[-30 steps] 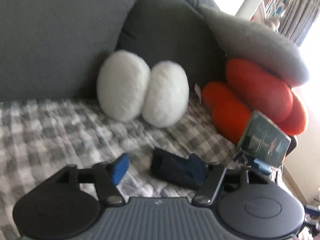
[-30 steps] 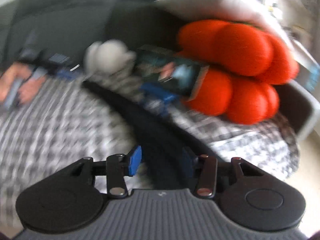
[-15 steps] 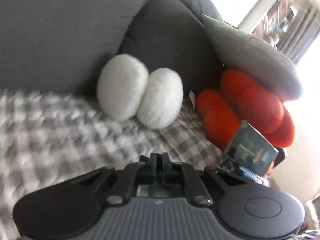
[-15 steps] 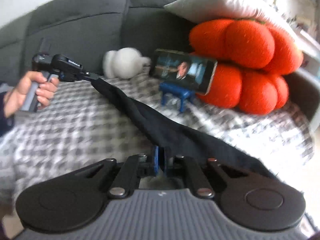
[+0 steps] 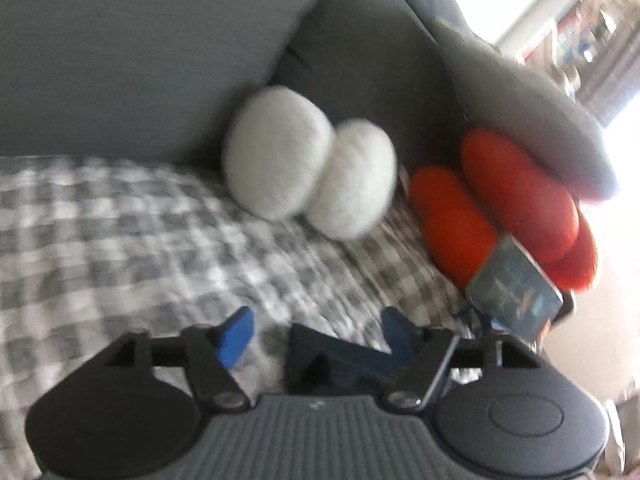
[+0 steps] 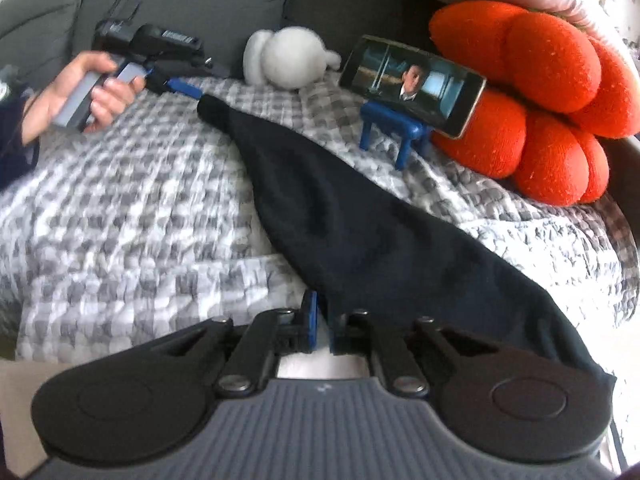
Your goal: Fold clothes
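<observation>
Left wrist view, blurred: left gripper (image 5: 316,334) jaws apart, dark garment (image 5: 340,360) corner between them, mostly hidden behind the fingers. Right wrist view: right gripper (image 6: 323,330) clamped on the garment's near edge; cloth stretches across the checked blanket (image 6: 132,216), open room to its left.

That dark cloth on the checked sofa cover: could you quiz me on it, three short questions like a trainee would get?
1. True or false: the right gripper is shut on the dark navy cloth garment.
2. What state is the left gripper in? A open, B shut.
3. What props up the black phone?

Key: 1 true. 2 A; its jaws stand apart, the garment's far end lying between them. 3 A small blue plastic stand on the grey-and-white checked cover.
</observation>
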{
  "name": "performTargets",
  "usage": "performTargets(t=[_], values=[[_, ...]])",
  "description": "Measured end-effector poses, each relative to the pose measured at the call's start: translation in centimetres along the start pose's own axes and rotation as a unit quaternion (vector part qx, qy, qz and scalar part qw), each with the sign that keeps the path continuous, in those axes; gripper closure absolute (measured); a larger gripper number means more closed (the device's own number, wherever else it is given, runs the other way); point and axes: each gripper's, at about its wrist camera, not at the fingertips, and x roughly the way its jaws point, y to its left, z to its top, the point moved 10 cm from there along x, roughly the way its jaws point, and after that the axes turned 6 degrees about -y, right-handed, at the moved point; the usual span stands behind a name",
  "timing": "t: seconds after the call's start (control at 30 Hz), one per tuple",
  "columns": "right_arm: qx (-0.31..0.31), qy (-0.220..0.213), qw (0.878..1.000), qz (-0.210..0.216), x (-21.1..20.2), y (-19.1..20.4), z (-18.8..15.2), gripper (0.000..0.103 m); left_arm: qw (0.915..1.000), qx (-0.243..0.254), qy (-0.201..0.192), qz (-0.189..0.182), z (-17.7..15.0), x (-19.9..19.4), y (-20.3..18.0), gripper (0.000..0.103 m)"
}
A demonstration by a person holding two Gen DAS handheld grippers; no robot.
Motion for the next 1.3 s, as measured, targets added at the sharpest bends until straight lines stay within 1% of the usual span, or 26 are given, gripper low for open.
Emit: performTargets(t=[0.03, 0.1, 0.13, 0.17, 0.23, 0.3, 0.37, 0.4, 0.47, 0.5, 0.53, 0.57, 0.63, 0.67, 0.7, 0.73, 0.77, 0.8, 0.83, 0.87, 0.9, 0.97, 1.1, 1.17, 1.23, 1.3], values=[[-0.003, 0.002, 1.0, 0.002, 0.0, 0.2, 0.0, 0.097, 0.9999, 0.011, 0.012, 0.001, -0.5, 0.5, -0.4, 0.028], [-0.008, 0.0, 1.0, 0.003, 0.2, 0.5, 0.3, 0.097, 0.9983, 0.045, 0.033, 0.017, -1.7, 0.9, -0.9, 0.056], [-0.009, -0.004, 1.0, 0.002, 0.5, 0.7, 0.5, 0.095, 0.9961, 0.071, 0.04, 0.034, -2.4, 0.8, -1.0, 0.073], [-0.011, -0.007, 1.0, 0.002, 0.7, 0.9, 0.7, 0.092, 0.9933, 0.095, 0.043, 0.051, -2.9, 0.4, -1.0, 0.077], [-0.014, -0.013, 1.0, 0.0, 1.1, 1.2, 1.2, 0.09, 0.9892, 0.126, 0.042, 0.061, -3.6, -0.8, -1.0, 0.08], [-0.017, -0.02, 1.0, -0.001, 1.5, 1.6, 1.7, 0.089, 0.9859, 0.144, 0.04, 0.076, -3.6, -2.2, -0.6, 0.082], [-0.021, -0.026, 0.999, -0.002, 2.0, 1.9, 2.2, 0.088, 0.9848, 0.146, 0.031, 0.089, -3.0, -3.3, -0.1, 0.088], [-0.022, -0.029, 0.999, -0.002, 2.2, 2.1, 2.4, 0.083, 0.9851, 0.144, 0.027, 0.089, -2.5, -3.7, 0.1, 0.088], [-0.026, -0.036, 0.999, -0.003, 2.6, 2.5, 2.9, 0.054, 0.9896, 0.123, 0.032, 0.068, -2.0, -3.8, 0.3, 0.088], [-0.027, -0.039, 0.999, -0.004, 2.8, 2.7, 3.1, 0.054, 0.9917, 0.108, 0.038, 0.058, -1.8, -3.8, 0.5, 0.087], [-0.029, -0.042, 0.999, -0.005, 3.0, 2.8, 3.4, 0.054, 0.9933, 0.094, 0.044, 0.051, -1.8, -3.4, 0.5, 0.076], [-0.03, -0.045, 0.998, -0.005, 3.3, 3.0, 3.6, 0.054, 0.9944, 0.082, 0.049, 0.045, -1.8, -3.0, 0.5, 0.053], [-0.035, -0.038, 0.999, -0.008, 4.2, 3.3, 3.6, 0.054, 0.995, 0.078, 0.049, 0.039, -1.9, -1.8, 0.2, 0.03], [-0.037, -0.029, 0.999, -0.01, 4.8, 3.4, 3.4, 0.056, 0.9949, 0.079, 0.048, 0.04, -1.9, -1.0, 0.1, 0.028], [-0.04, -0.02, 0.999, -0.012, 5.4, 3.5, 3.3, 0.062, 0.9948, 0.08, 0.044, 0.044, -1.7, -0.2, 0.1, 0.028], [-0.043, -0.012, 0.999, -0.014, 6.0, 3.6, 3.1, 0.083, 0.9945, 0.087, 0.037, 0.045, -1.5, 0.5, -0.2, 0.028], [-0.045, -0.004, 0.999, -0.016, 6.6, 3.6, 3.0, 0.089, 0.9937, 0.098, 0.03, 0.045, -1.2, 1.1, -0.7, 0.033], [-0.05, -0.009, 0.999, -0.019, 6.6, 3.7, 3.0, 0.09, 0.992, 0.114, 0.026, 0.047, -1.0, 1.8, -1.2, 0.047], [-0.053, -0.014, 0.998, -0.023, 6.6, 3.8, 3.0, 0.099, 0.9883, 0.139, 0.028, 0.058, -1.0, 2.5, -1.7, 0.091], [-0.047, -0.023, 0.998, -0.028, 6.4, 3.5, 3.3, 0.1, 0.9841, 0.161, 0.029, 0.07, -1.0, 3.0, -2.1, 0.095], [-0.041, -0.031, 0.998, -0.033, 6.2, 3.3, 3.6, 0.1, 0.9813, 0.176, 0.023, 0.074, -0.9, 3.4, -2.7, 0.095], [-0.026, -0.055, 0.997, -0.047, 5.7, 2.6, 4.4, 0.1, 0.9774, 0.196, 0.0, 0.08, 0.0, 3.5, -3.7, 0.096], [0.003, -0.101, 0.993, -0.066, 4.8, 1.9, 6.2, 0.1, 0.9743, 0.196, -0.069, 0.086, 3.5, 2.6, -5.1, 0.096], [0.007, -0.112, 0.991, -0.074, 5.0, 1.9, 6.8, 0.1, 0.9705, 0.201, -0.097, 0.093, 5.1, 2.3, -5.6, 0.096], [0.006, -0.093, 0.993, -0.075, 6.2, 2.1, 6.3, 0.099, 0.9654, 0.213, -0.113, 0.1, 6.1, 2.6, -6.0, 0.096], [0.005, -0.063, 0.995, -0.073, 7.8, 2.4, 5.4, 0.097, 0.9563, 0.245, -0.107, 0.118, 5.6, 4.0, -6.3, 0.096]])
